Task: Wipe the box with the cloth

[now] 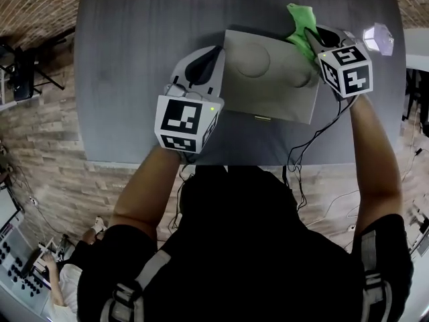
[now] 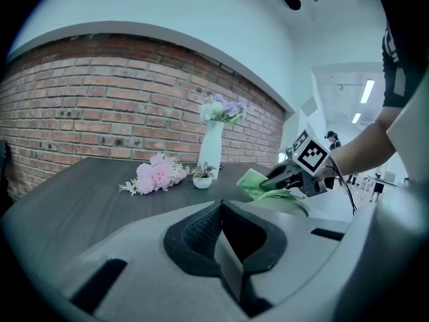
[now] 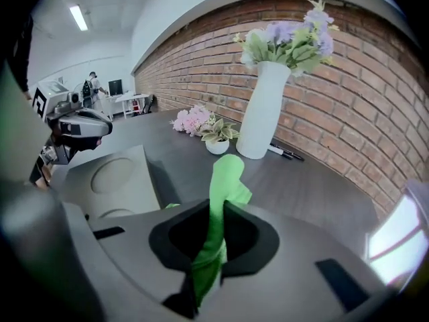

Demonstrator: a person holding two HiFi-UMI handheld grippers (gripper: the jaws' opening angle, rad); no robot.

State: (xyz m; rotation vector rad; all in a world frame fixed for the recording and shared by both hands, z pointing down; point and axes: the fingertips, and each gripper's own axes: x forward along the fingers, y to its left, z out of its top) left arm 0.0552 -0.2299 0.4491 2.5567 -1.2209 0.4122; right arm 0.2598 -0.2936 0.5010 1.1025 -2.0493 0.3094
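Observation:
A flat grey box [image 1: 268, 79] with two round dents in its lid lies on the dark table [image 1: 127, 59]. My left gripper [image 1: 216, 51] is at the box's left edge, shut on that edge; a grey slab of the box [image 2: 231, 253] shows between its jaws. My right gripper [image 1: 314, 37] is at the box's far right corner, shut on a green cloth [image 1: 300, 19]. The cloth [image 3: 224, 180] sticks out ahead of the right gripper [image 3: 216, 210], above the table just past the box [image 3: 114, 180]. The left gripper view shows the cloth [image 2: 258, 183] by the box's far corner.
A white vase of flowers [image 3: 265, 106], a small potted plant [image 3: 218, 143], pink flowers [image 3: 191, 119] and pens [image 3: 285, 153] stand along the table's far side by the brick wall. A pale faceted object [image 1: 379, 37] sits at the right. Cables hang over the table's front edge.

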